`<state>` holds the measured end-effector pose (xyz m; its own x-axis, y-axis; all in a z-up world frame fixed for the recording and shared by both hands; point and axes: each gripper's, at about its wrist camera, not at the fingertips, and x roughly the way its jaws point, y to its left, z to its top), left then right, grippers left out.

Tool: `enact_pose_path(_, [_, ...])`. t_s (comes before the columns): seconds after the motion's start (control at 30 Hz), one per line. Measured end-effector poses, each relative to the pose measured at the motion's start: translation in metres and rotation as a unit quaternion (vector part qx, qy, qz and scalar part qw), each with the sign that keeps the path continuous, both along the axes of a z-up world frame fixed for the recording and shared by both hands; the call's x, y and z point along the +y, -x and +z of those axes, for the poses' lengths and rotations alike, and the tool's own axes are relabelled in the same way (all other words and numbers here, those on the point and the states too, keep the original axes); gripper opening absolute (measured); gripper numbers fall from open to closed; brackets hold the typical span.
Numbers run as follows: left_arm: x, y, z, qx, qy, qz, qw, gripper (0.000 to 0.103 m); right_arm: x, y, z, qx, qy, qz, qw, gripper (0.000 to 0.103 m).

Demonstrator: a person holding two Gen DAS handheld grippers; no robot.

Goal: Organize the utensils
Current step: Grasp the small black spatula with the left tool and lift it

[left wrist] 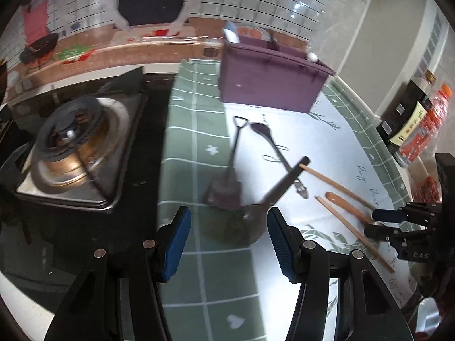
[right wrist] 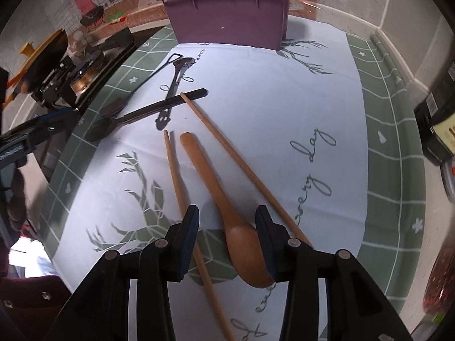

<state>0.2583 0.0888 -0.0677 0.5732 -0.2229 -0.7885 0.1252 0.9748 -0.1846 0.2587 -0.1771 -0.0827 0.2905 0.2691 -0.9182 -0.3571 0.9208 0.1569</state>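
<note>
Over the bowl of a long black spoon [left wrist: 256, 207], my left gripper [left wrist: 229, 241] stands open and holds nothing. Beyond it lie a black shovel-shaped spoon [left wrist: 227, 176] and a small dark spoon [left wrist: 273, 147]. The purple utensil box [left wrist: 270, 76] stands at the cloth's far end. My right gripper [right wrist: 227, 238] is open and points steeply down, straddling the wooden spoon [right wrist: 244, 247]; its bowl lies between the fingers, close to the right pad. One wooden chopstick [right wrist: 182, 193] runs beside the left finger, and the other chopstick [right wrist: 241, 164] passes outside the right one.
A gas burner [left wrist: 76, 153] on a steel tray sits left of the green-and-white tablecloth [right wrist: 312, 99]. Sauce bottles [left wrist: 412, 119] stand along the right edge by the wall. The purple box [right wrist: 227, 14] holds a few white and blue utensils.
</note>
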Motion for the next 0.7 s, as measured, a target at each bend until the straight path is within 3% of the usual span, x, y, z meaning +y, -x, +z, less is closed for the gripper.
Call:
enact_pose_path(0.1, [-0.013, -0.006, -0.005, -0.016, -0.024, -0.013, 0.9995, 0.057, -0.002, 0.005, 0.001, -0.003, 0.001, -0.004, 1.000, 0.039])
enact_pose_path(0.23, [-0.014, -0.022, -0.014, -0.021, -0.044, 0.010, 0.9988, 0.056, -0.007, 0.009, 0.002, -0.005, -0.002, -0.012, 1.000, 0.039])
enact_pose_path(0.5, [-0.019, -0.034, -0.031, 0.008, -0.084, -0.001, 0.9964, 0.046, -0.015, 0.015, -0.002, -0.004, -0.005, -0.022, 1.000, 0.039])
enact_pose_path(0.7, [-0.012, -0.042, -0.033, 0.028, -0.062, 0.020, 0.9975, 0.040, -0.016, 0.015, -0.003, -0.005, -0.009, -0.026, 1.000, 0.041])
